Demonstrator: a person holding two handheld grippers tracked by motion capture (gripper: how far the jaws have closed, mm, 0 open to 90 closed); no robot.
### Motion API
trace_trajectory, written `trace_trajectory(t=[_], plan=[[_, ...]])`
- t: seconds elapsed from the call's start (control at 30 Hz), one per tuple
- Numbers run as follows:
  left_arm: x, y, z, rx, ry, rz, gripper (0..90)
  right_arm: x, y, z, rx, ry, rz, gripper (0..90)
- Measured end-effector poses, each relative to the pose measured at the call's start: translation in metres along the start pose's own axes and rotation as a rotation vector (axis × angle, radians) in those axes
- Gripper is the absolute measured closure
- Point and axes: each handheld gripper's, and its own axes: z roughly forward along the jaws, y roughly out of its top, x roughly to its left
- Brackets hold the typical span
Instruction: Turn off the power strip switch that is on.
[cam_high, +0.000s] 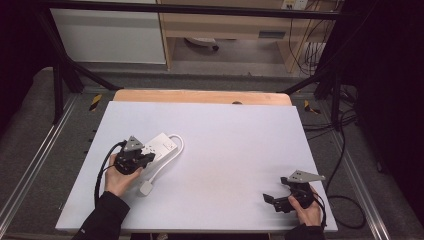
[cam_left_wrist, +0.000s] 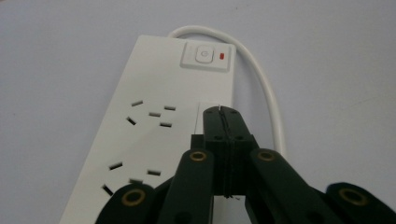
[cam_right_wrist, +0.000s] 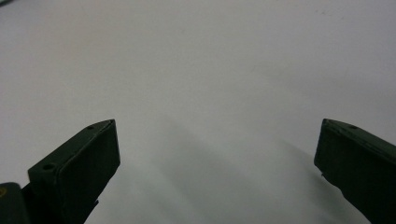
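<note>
the left gripper (cam_left_wrist: 223, 112), jaws pressed together on nothing, sits over the white power strip (cam_left_wrist: 154, 121) at the table's (cam_high: 225, 150) left, so i'd lower it squarely onto the strip, while the right gripper (cam_right_wrist: 217, 149) waits wide open near the right edge.

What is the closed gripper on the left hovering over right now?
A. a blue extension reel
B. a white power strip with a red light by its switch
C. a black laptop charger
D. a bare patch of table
B: in the left gripper view the left gripper, jaws pressed together, sits over the white power strip, whose red light lies beside the switch.
</note>
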Motion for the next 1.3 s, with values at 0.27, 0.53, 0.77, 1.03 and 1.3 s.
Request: trace_trajectory(t=[0.27, 0.53, 0.77, 1.03, 1.3], plan=[[0.002, -0.004, -0.007, 0.014, -0.016, -0.004, 80.2, 0.000, 0.000, 0.000, 0.000, -0.001, 0.001, 0.7], [0.004, -0.013, -0.016, 0.012, -0.013, 0.004, 54.7, 0.000, 0.000, 0.000, 0.001, -0.004, 0.002, 0.7], [0.007, -0.022, -0.027, 0.013, -0.013, -0.007, 34.7, 0.000, 0.000, 0.000, 0.000, -0.004, 0.002, 0.7], [0.005, -0.029, -0.035, 0.033, 0.010, 0.007, 14.1, 0.000, 0.000, 0.000, 0.002, -0.003, 0.001, 0.7], [0.001, -0.036, -0.041, 0.056, 0.058, 0.016, 5.3, 0.000, 0.000, 0.000, 0.001, -0.004, 0.004, 0.7]])
